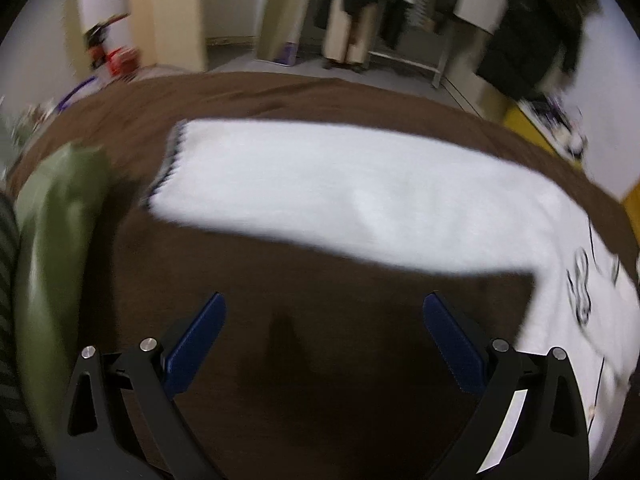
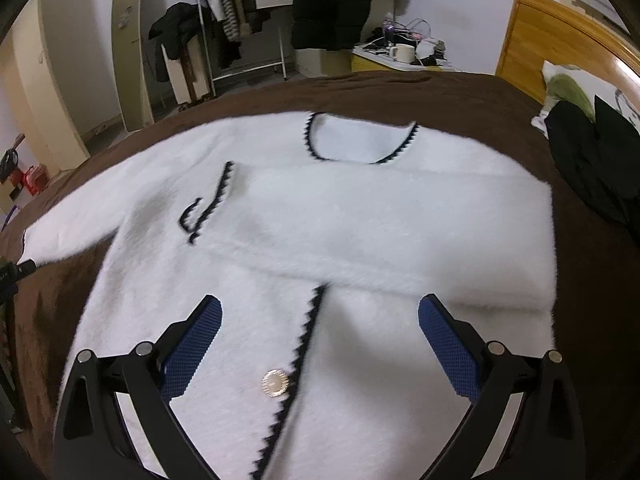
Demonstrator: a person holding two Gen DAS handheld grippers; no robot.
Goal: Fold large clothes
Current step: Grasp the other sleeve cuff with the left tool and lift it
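Note:
A white fuzzy cardigan [image 2: 340,216] with dark scalloped trim lies flat on a brown bedspread [image 2: 460,92]. Its right sleeve is folded across the chest, and a gold button [image 2: 274,384] sits by the front opening. My right gripper [image 2: 319,308] is open and empty, hovering over the cardigan's lower front. In the left wrist view the cardigan's other sleeve [image 1: 320,188] stretches out across the bedspread [image 1: 280,96]. My left gripper [image 1: 325,306] is open and empty, above bare bedspread just short of that sleeve.
A green garment [image 1: 52,248] lies at the left of the bed. A black garment [image 2: 596,160] and a pillow [image 2: 568,84] lie at the right by the wooden headboard [image 2: 560,32]. A clothes rack [image 2: 240,20] and a cluttered side table [image 2: 400,56] stand beyond the bed.

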